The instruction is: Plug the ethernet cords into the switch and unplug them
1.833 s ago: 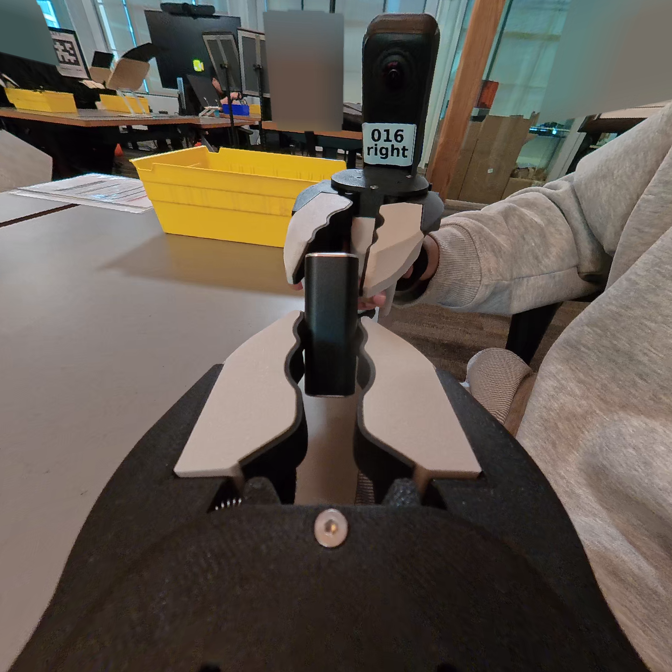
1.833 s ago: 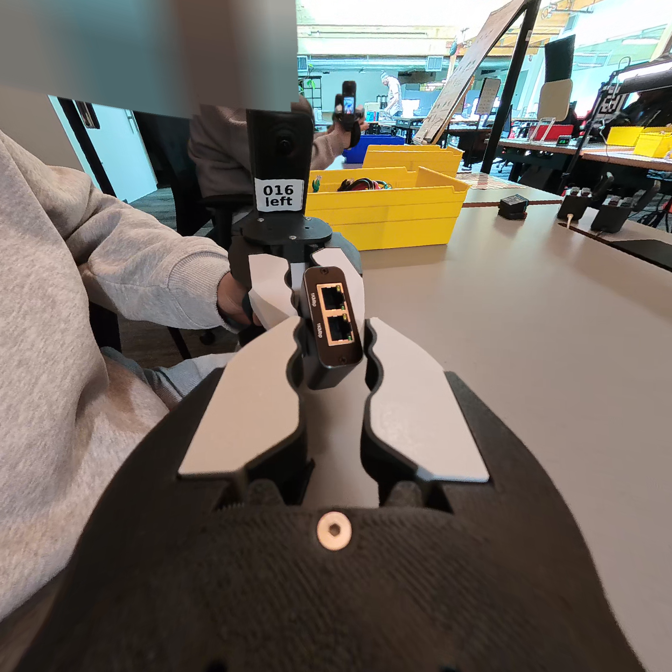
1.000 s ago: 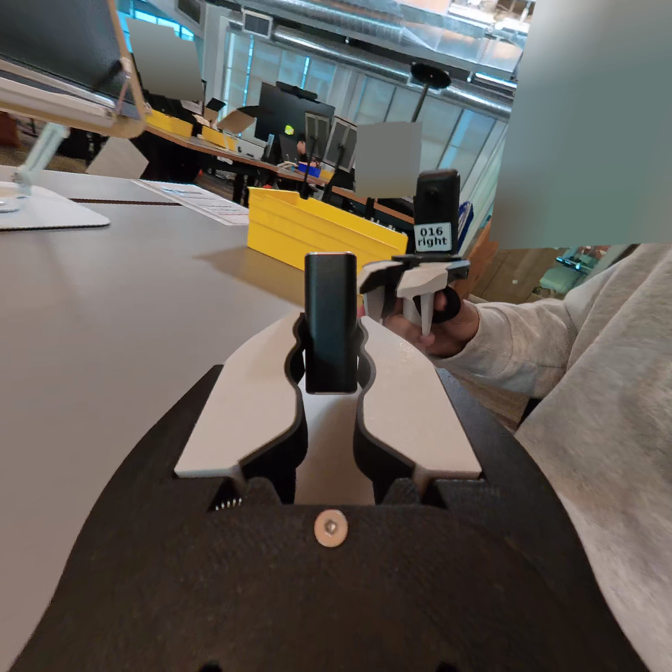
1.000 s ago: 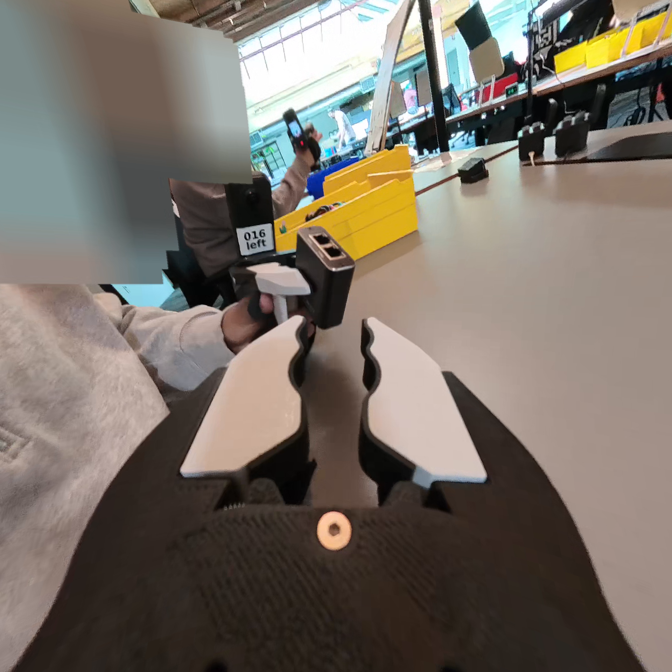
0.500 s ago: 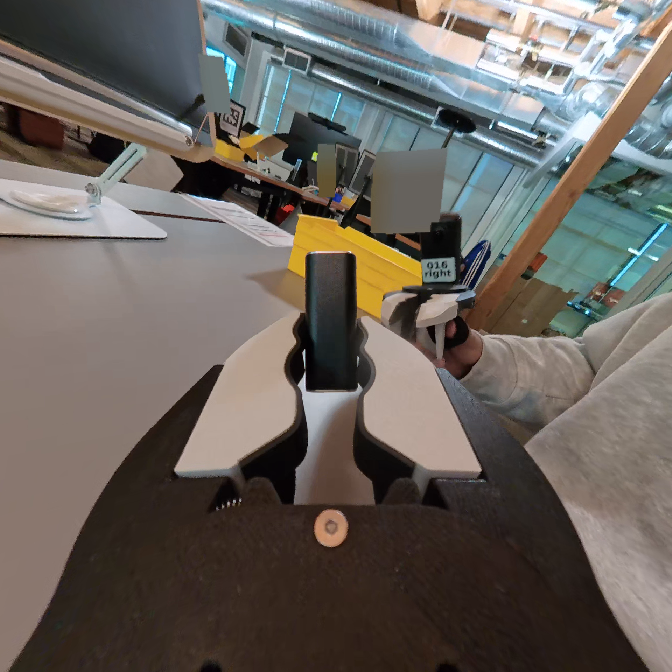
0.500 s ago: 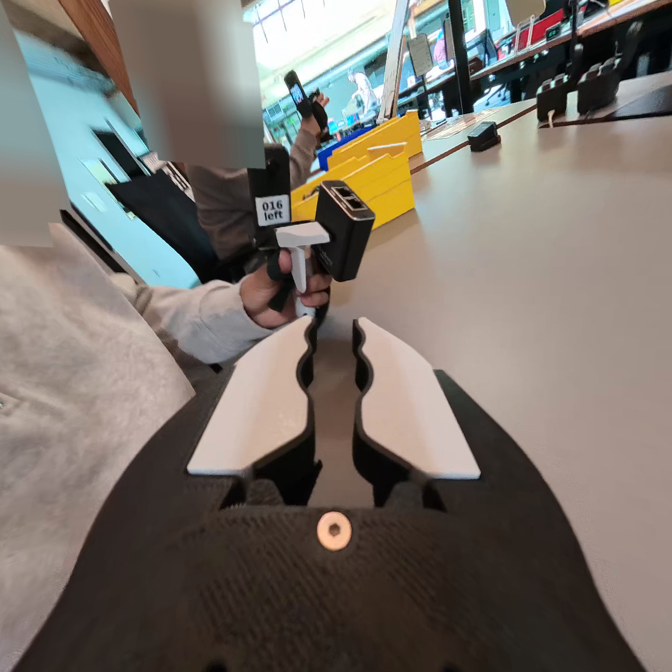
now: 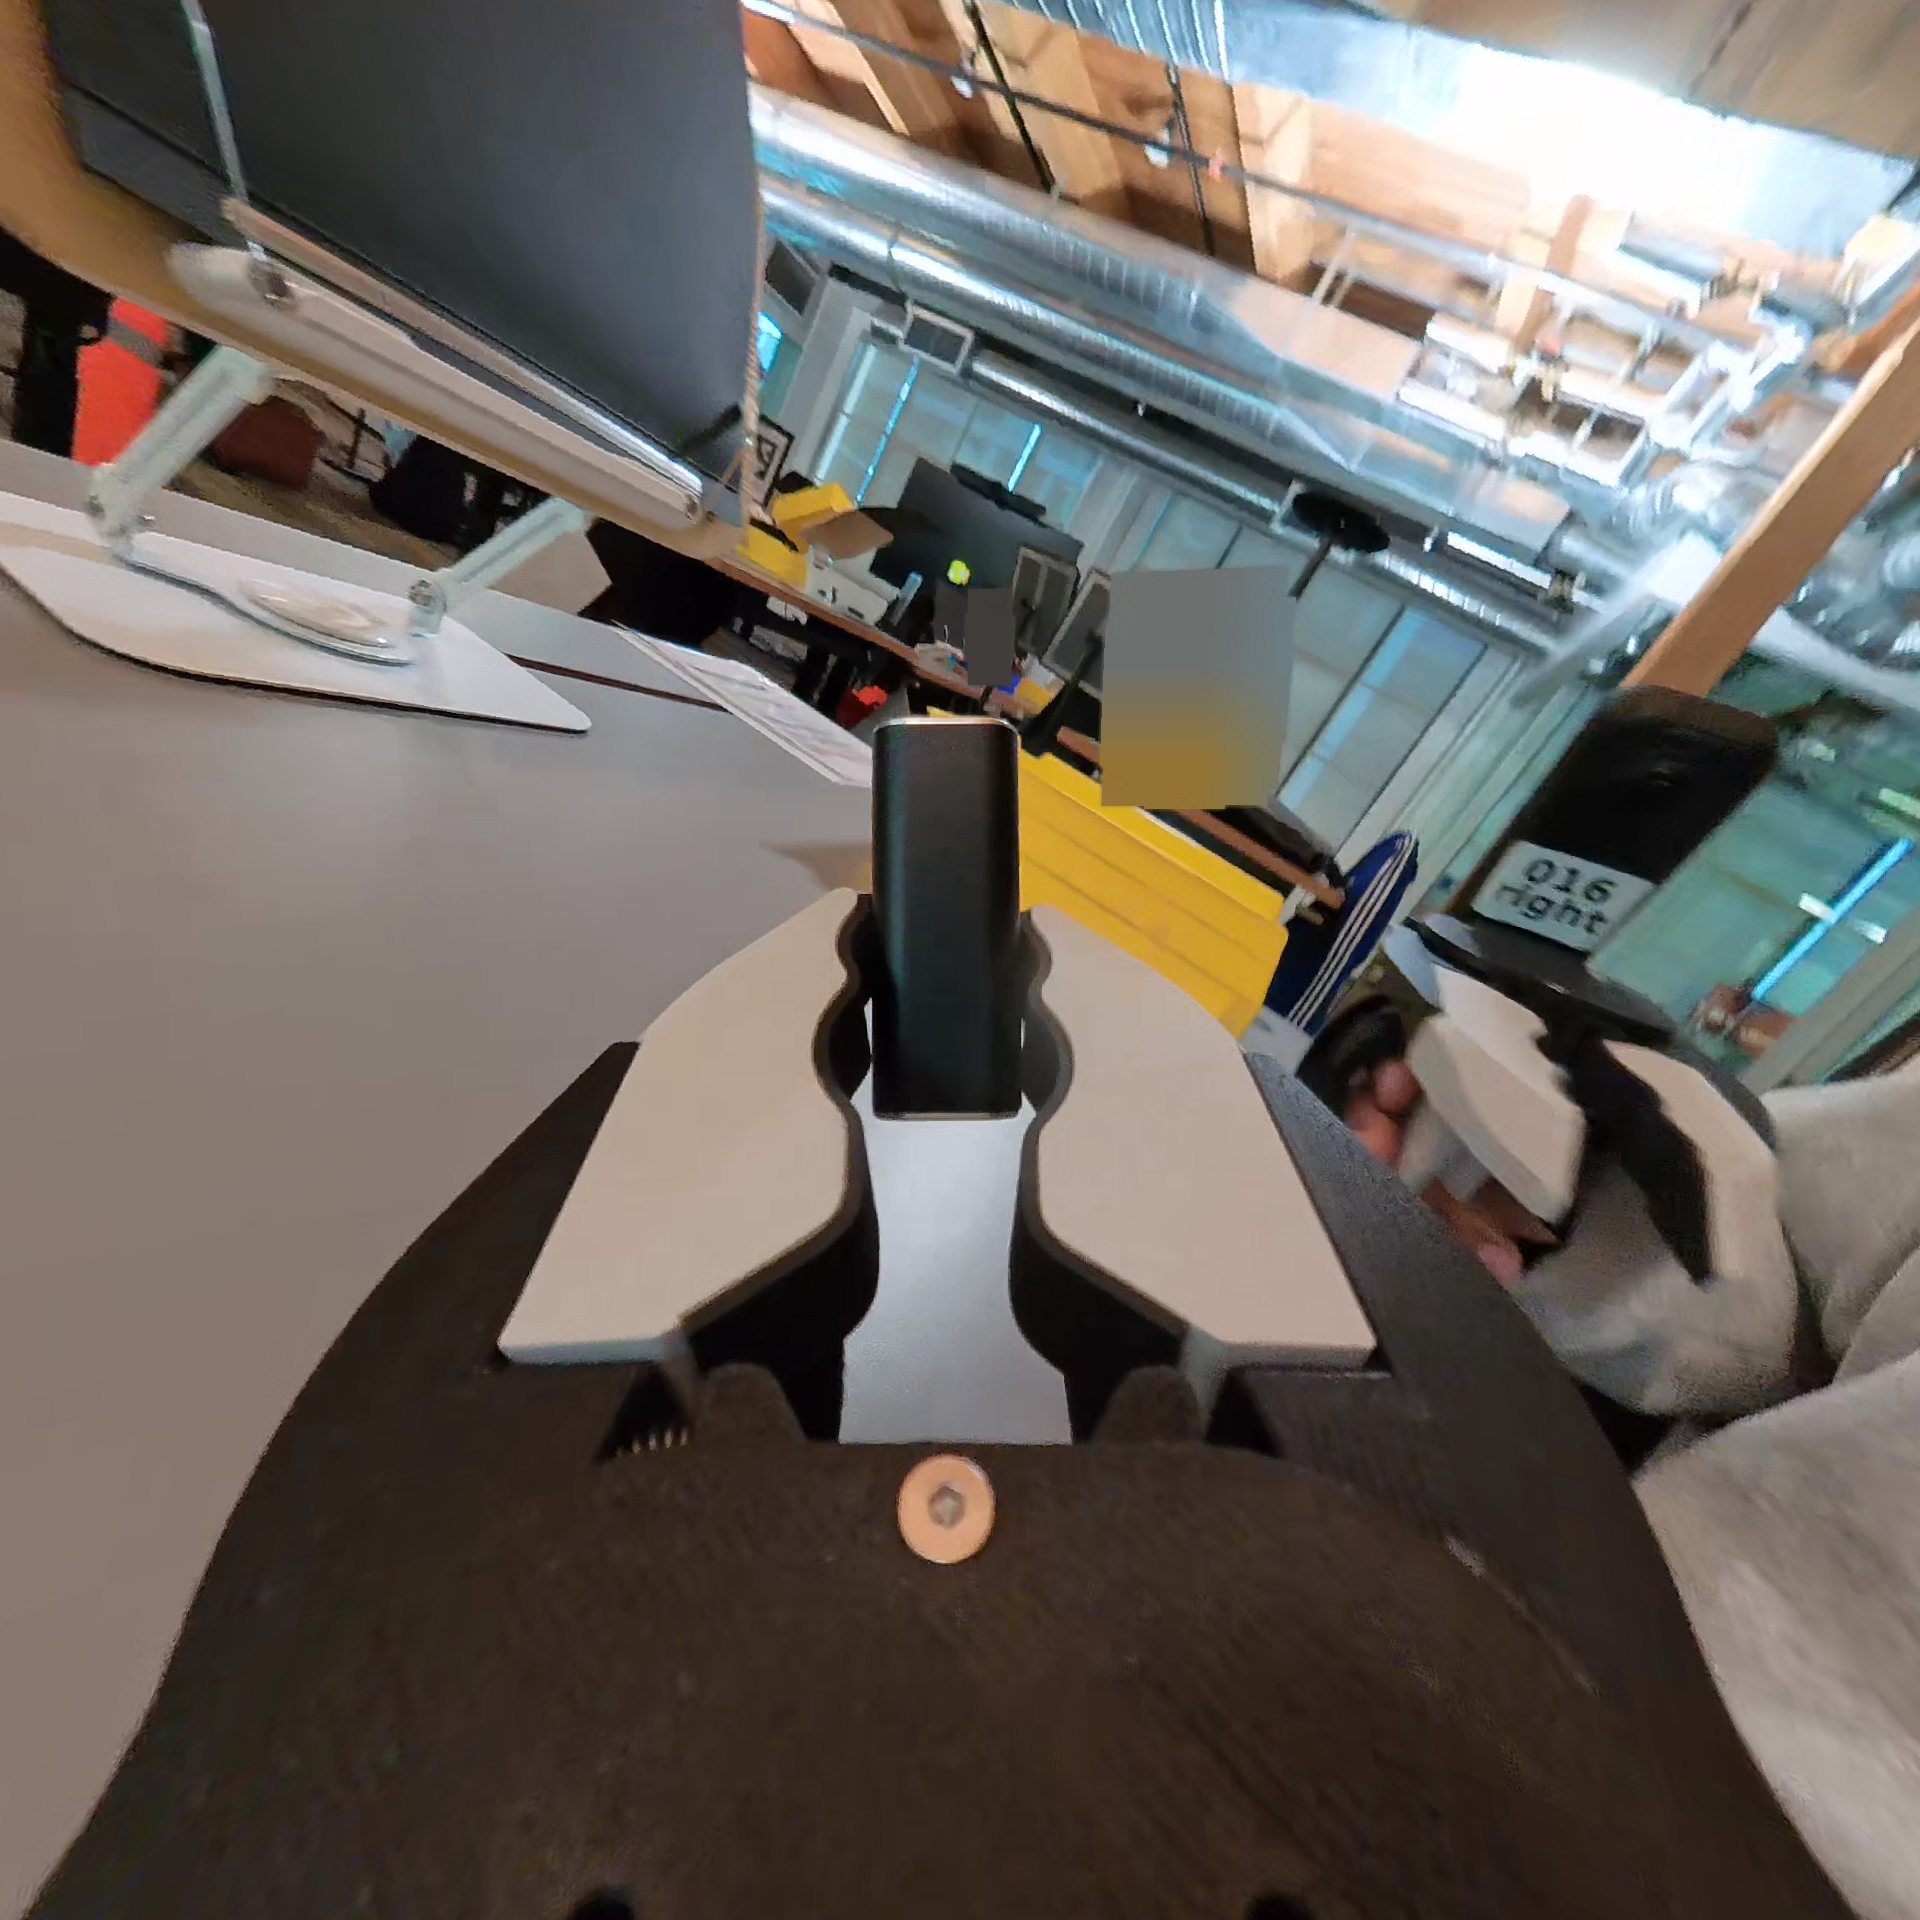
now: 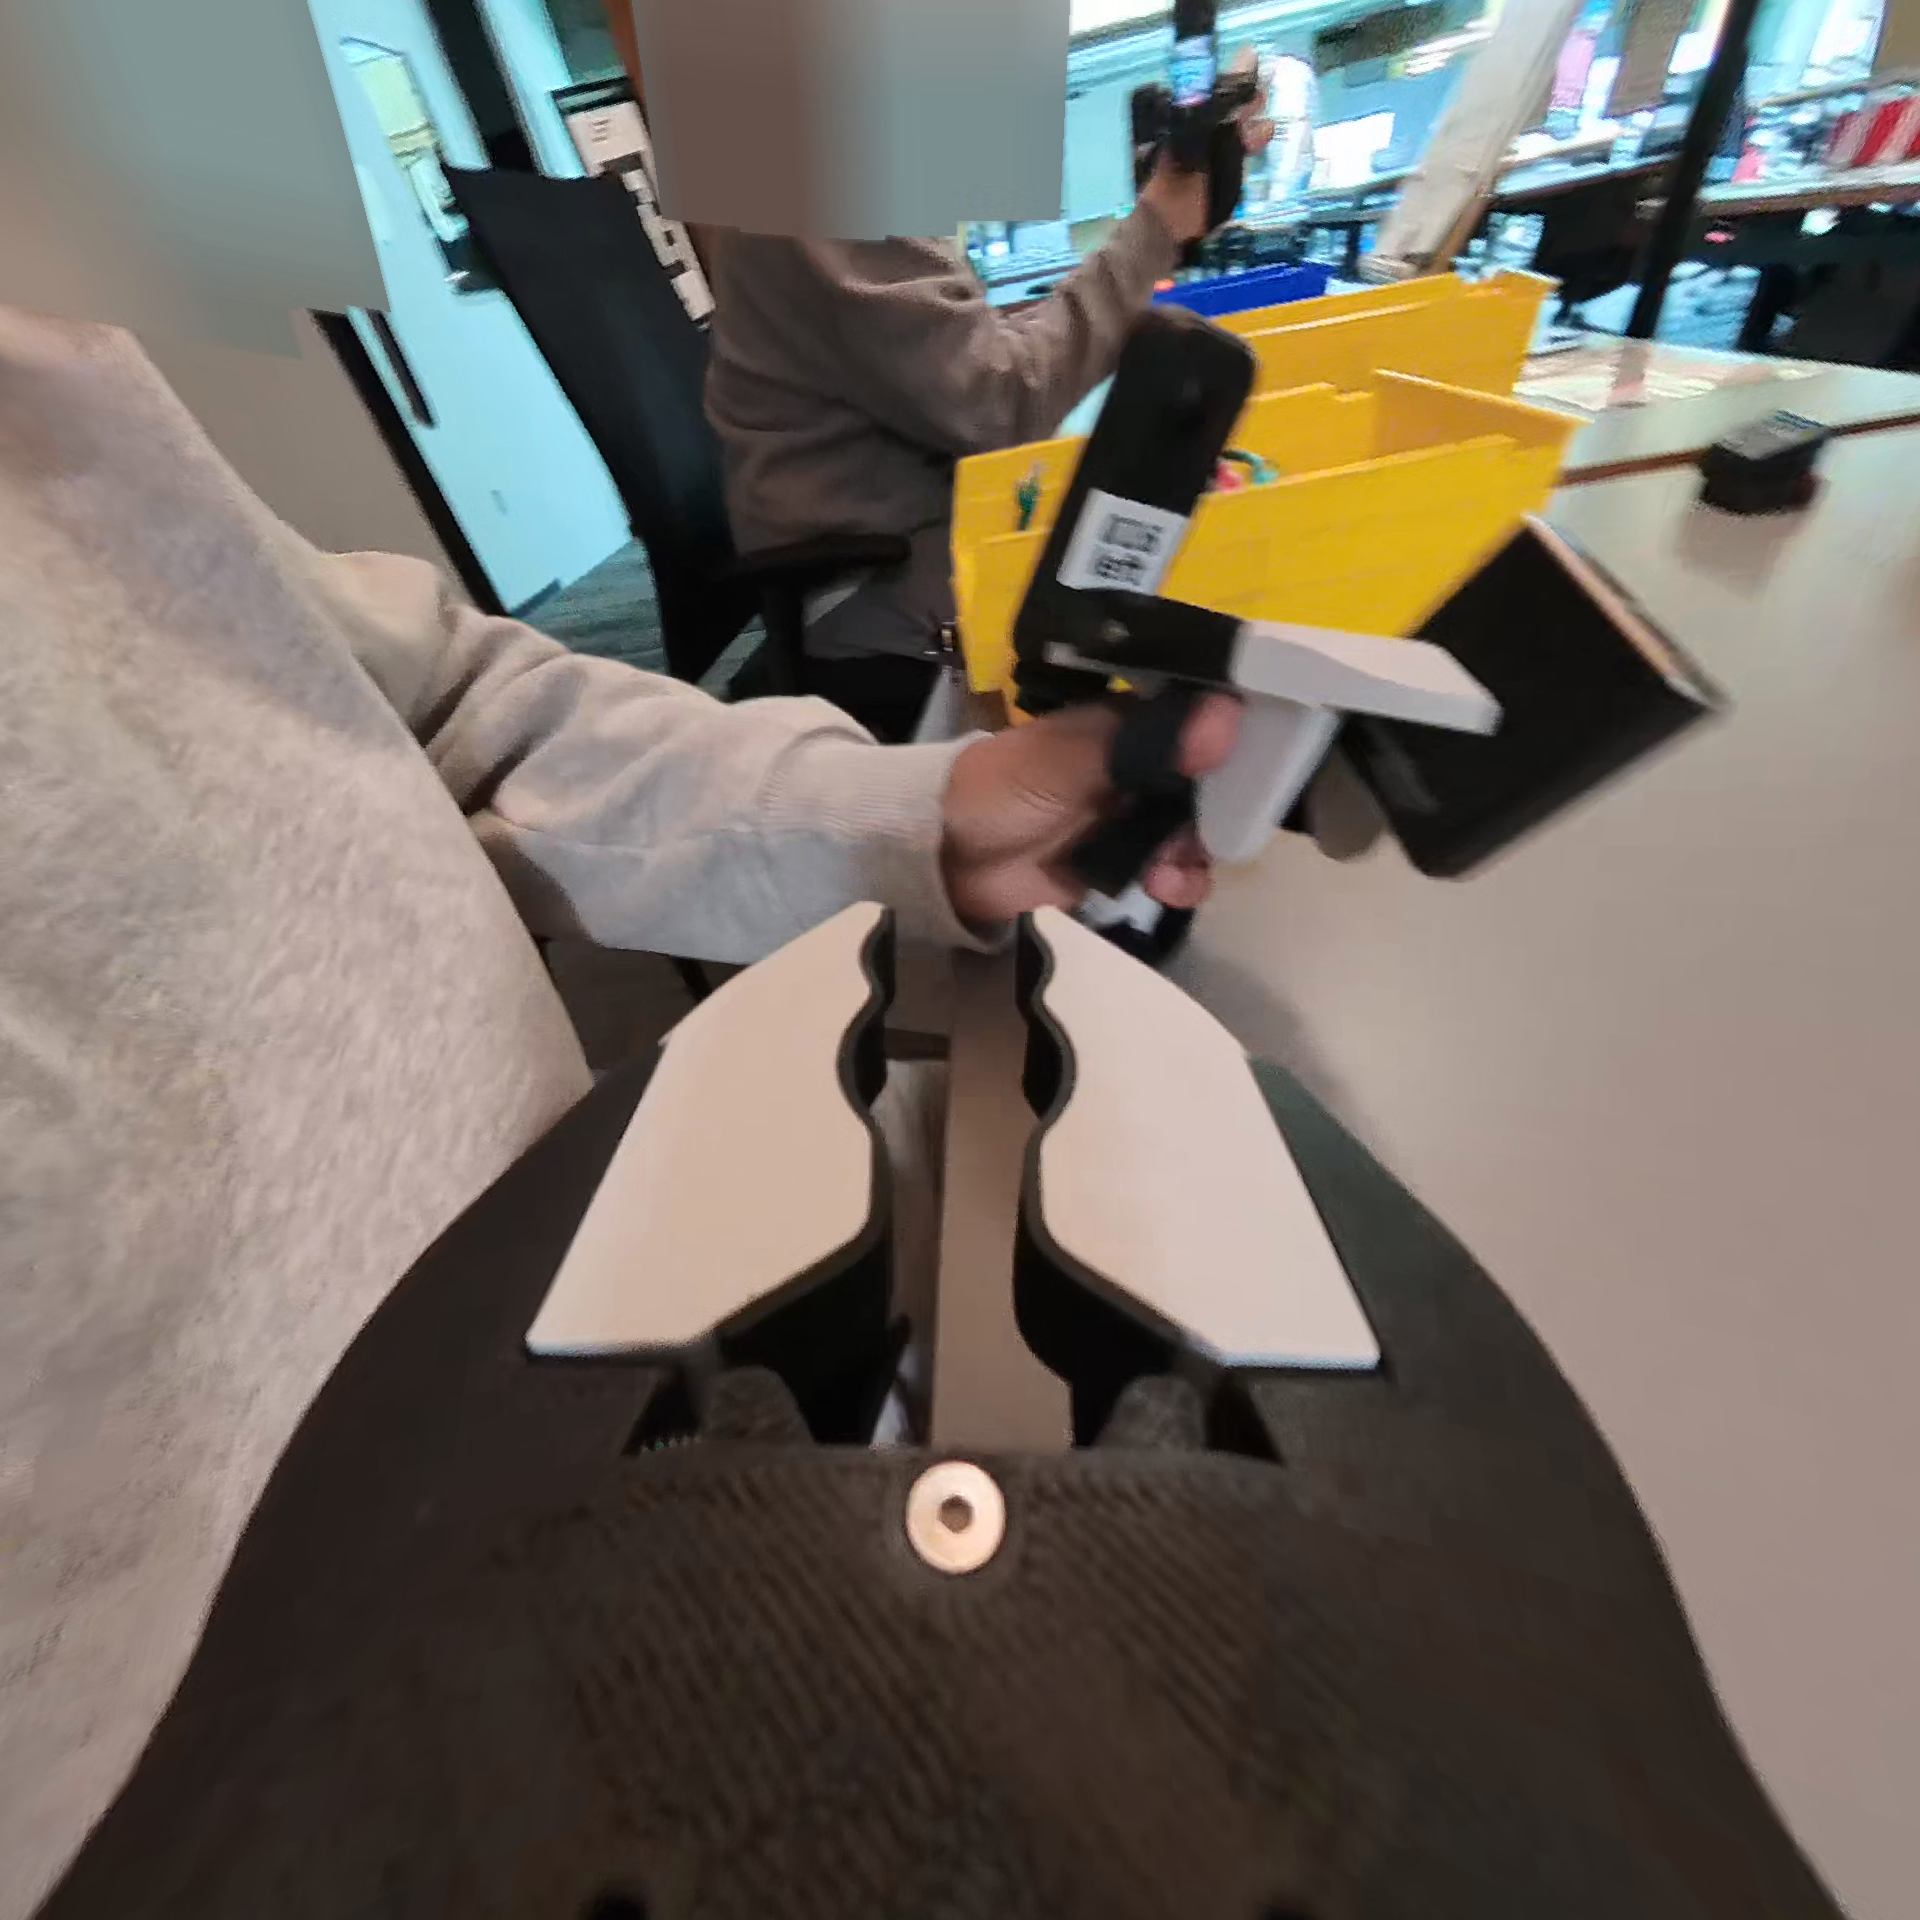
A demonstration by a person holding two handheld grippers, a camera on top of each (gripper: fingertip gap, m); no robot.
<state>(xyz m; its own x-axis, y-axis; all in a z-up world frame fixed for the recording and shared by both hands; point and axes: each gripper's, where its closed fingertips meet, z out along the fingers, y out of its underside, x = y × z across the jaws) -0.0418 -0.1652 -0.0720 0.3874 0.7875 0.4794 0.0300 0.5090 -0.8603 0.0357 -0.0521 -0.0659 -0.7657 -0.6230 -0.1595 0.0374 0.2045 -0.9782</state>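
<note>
The left gripper [image 7: 943,940] is clamping the black switch [image 7: 943,914] while the right gripper [image 8: 954,940] is hanging slightly parted and empty (no cords visible), so plugging is not yet starting.

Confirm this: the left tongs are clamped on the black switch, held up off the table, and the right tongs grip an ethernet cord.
Wrong on the right tongs: the right wrist view shows them empty, holding no cord. The left tongs are indeed clamped on the black switch, off the table.
</note>
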